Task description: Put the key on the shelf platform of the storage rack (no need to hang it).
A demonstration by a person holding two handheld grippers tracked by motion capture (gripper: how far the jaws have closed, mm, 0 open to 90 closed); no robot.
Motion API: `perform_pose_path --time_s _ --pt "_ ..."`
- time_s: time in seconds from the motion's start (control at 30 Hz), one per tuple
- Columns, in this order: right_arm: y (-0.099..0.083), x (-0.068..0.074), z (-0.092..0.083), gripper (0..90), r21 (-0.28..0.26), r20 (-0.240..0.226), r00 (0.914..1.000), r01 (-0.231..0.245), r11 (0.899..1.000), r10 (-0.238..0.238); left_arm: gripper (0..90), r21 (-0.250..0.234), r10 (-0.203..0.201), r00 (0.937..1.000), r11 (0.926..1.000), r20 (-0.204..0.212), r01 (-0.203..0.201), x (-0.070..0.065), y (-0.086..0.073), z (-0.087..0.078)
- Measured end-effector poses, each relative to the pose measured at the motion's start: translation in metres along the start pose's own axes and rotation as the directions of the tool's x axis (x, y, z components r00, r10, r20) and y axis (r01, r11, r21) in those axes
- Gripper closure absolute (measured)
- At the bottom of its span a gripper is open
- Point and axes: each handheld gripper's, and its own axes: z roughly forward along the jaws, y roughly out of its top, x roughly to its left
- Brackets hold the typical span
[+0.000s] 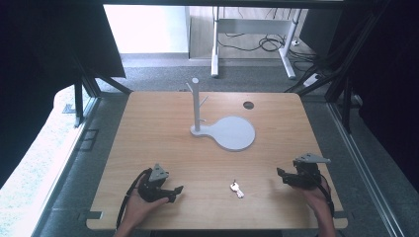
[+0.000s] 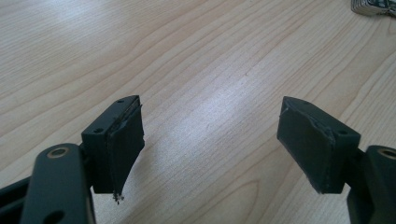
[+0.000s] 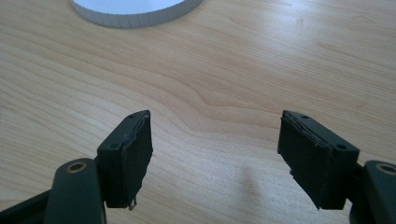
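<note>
High view, keys (image 1: 236, 189) unlabelled, left hand-held gripper (image 1: 176, 192) spread, right hand-held gripper (image 1: 281, 175) spread, empty

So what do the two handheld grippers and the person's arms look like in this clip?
Both are black two-jaw tools. The left gripper and right gripper each carry a grey three-cornered plate on top and trail a black cable along the wrist. The gripper views show flat rectangular pads with small screw holes and brass-coloured pivot rivets; the pad lining is frayed at the edges. No sleeves are visible on the forearms.
</note>
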Motion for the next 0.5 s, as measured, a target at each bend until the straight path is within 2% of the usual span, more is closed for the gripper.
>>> perform_pose_path --time_s 0.1,0.13,0.3,0.43,0.5 --pt "0.001 0.003 0.001 26.8 0.021 0.023 0.9992 0.032 0.999 -0.032 23.1 -0.002 -0.009 0.9999 1.0 -0.01 0.009 0.001 0.0 -0.002" --pt "0.002 0.005 0.001 27.6 0.033 0.013 0.9986 0.05 0.998 -0.051 23.2 -0.008 -0.014 0.9999 0.9999 -0.01 0.014 0.001 0.0 -0.003" --pt "0.007 0.006 0.0 29.4 0.047 0.0 0.9981 0.062 0.997 -0.062 23.2 0.001 -0.006 0.9999 1.0 -0.008 0.006 -0.001 0.0 -0.001" --pt "0.014 0.01 -0.003 30.9 0.08 0.016 0.9922 0.122 0.989 -0.123 23.2 0.007 0.003 1.0 1.0 -0.001 -0.003 -0.003 0.001 0.001" --pt "0.02 0.014 -0.007 34.4 0.088 0.0 0.9885 0.151 0.985 -0.151 23.2 0.001 0.003 1.0 1.0 -0.002 -0.003 -0.003 0.001 -0.001"
